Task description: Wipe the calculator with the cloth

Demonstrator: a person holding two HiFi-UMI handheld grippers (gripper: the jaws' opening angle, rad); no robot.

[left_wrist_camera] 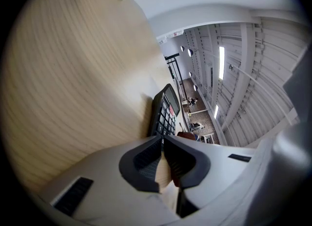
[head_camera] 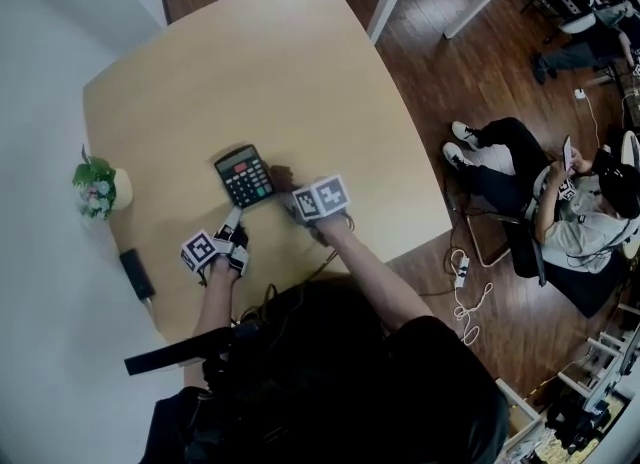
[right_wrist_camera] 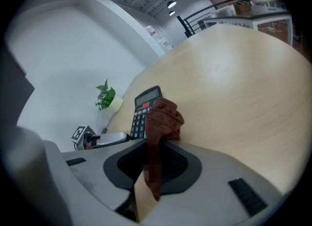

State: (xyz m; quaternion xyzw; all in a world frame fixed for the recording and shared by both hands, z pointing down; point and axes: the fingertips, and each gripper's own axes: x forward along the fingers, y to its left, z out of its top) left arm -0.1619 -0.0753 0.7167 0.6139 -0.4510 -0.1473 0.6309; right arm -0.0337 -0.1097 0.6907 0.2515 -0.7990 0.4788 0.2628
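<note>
ribbed rust-brown cloth (right_wrist_camera: 165, 117), flat rectangular black calculator (head_camera: 245, 176)

Black calculator (head_camera: 245, 175), red key (right_wrist_camera: 146, 104); rust-brown cloth (right_wrist_camera: 163, 118); pale wood-grain table (head_camera: 300, 72); green plant (head_camera: 93, 170).

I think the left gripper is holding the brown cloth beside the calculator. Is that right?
Not quite. It is the right gripper, not the left, that holds the brown cloth beside the calculator. The right gripper view shows the cloth pinched between its jaws.
</note>
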